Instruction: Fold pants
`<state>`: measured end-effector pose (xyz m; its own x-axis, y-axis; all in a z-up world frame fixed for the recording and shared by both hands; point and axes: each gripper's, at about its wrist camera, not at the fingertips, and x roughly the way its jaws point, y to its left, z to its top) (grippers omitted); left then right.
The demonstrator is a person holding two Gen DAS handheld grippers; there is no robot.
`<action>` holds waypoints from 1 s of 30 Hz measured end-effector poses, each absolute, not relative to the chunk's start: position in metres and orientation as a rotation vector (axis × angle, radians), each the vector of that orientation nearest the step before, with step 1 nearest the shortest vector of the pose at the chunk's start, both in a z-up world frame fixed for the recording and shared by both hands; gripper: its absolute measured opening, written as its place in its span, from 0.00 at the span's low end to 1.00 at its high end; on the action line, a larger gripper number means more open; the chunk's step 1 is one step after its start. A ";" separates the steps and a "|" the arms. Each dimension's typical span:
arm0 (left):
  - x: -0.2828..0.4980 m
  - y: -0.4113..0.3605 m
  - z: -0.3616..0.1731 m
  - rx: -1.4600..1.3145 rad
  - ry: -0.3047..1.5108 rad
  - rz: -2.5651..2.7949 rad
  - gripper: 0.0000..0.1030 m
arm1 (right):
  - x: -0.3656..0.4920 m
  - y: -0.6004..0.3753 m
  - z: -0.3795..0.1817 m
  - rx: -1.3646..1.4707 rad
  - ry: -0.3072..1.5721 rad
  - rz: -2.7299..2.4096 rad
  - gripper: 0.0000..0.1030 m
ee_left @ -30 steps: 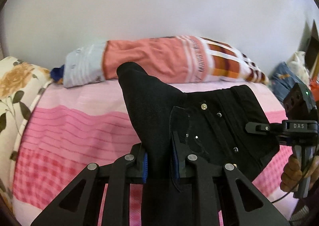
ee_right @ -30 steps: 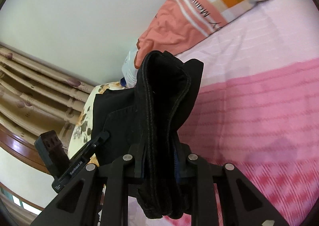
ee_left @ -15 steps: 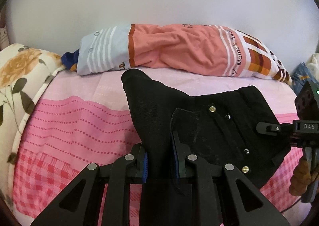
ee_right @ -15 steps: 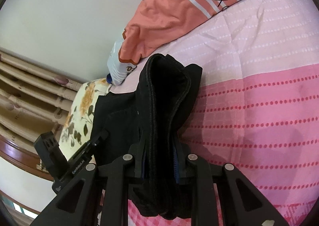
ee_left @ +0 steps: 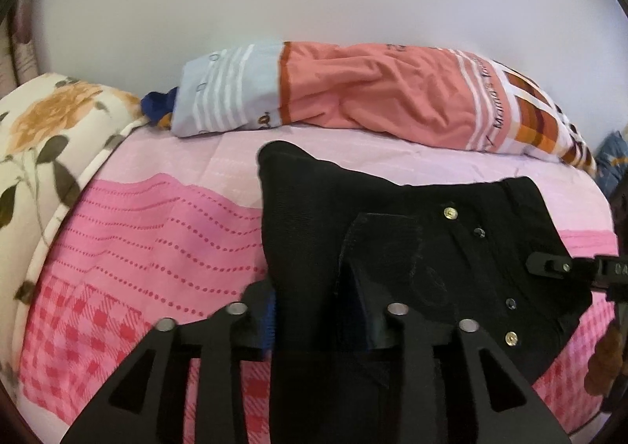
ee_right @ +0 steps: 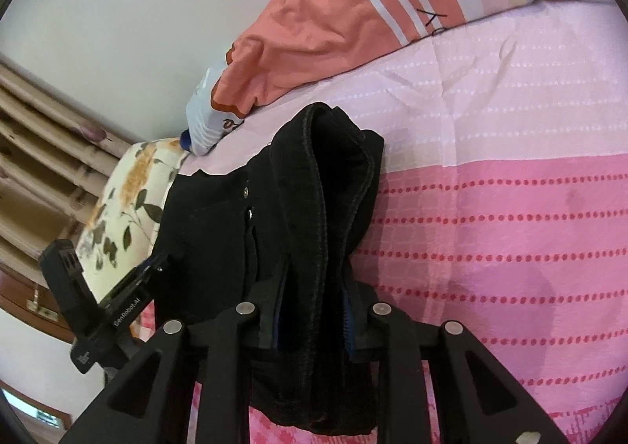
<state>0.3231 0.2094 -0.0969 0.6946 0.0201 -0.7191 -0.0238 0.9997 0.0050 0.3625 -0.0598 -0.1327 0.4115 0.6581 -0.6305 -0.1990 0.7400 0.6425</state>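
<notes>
- A plain white wall rises behind the bed.
- The bed is covered by a pink sheet, pale at the far end, with dotted stripes in the middle and red checks nearest.
- A long pillow in salmon, pale blue and orange checks lies along the wall.
- A cream floral cushion sits at the left edge.
- Beige pleated curtains hang beside the bed.

Left gripper and right gripper, jaws opening
</notes>
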 end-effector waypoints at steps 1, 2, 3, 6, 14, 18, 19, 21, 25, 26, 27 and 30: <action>0.323 0.210 -0.096 0.005 0.799 0.060 0.53 | 0.359 -0.057 -0.129 0.481 0.999 0.542 0.27; 0.321 0.210 -0.094 0.021 0.783 0.101 0.63 | 0.356 -0.055 -0.125 0.454 0.984 0.524 0.28; 0.317 0.209 -0.090 0.034 0.758 0.129 0.67 | 0.350 -0.053 -0.119 0.419 0.959 0.496 0.29; 0.302 0.205 -0.076 0.047 0.689 0.169 0.85 | 0.324 -0.046 -0.094 0.314 0.845 0.433 0.30; 0.267 0.183 -0.041 0.073 0.608 0.170 0.97 | 0.265 -0.041 -0.051 0.242 0.696 0.349 0.59; 0.247 0.173 -0.025 0.057 0.600 0.165 0.98 | 0.239 -0.044 -0.042 0.267 0.672 0.328 0.71; 0.241 0.171 -0.021 0.053 0.591 0.162 0.98 | 0.233 -0.045 -0.038 0.262 0.667 0.327 0.72; 0.227 0.166 -0.010 0.050 0.563 0.161 0.98 | 0.224 -0.046 -0.033 0.254 0.660 0.328 0.73; 0.202 0.155 0.012 0.056 0.506 0.160 1.00 | 0.203 -0.055 -0.015 0.269 0.613 0.335 0.78; 0.193 0.151 0.019 0.061 0.478 0.165 1.00 | 0.199 -0.057 -0.012 0.273 0.603 0.335 0.79; 0.185 0.147 0.028 0.069 0.450 0.167 1.00 | 0.194 -0.061 -0.006 0.279 0.588 0.335 0.80; 0.166 0.136 0.050 0.103 0.382 0.215 1.00 | 0.183 -0.068 0.007 0.299 0.564 0.343 0.82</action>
<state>0.1656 0.1360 0.0504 0.9054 0.2273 -0.3586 -0.1886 0.9720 0.1399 0.1833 -0.0682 0.0073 0.7916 0.3941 -0.4670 -0.2328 0.9011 0.3658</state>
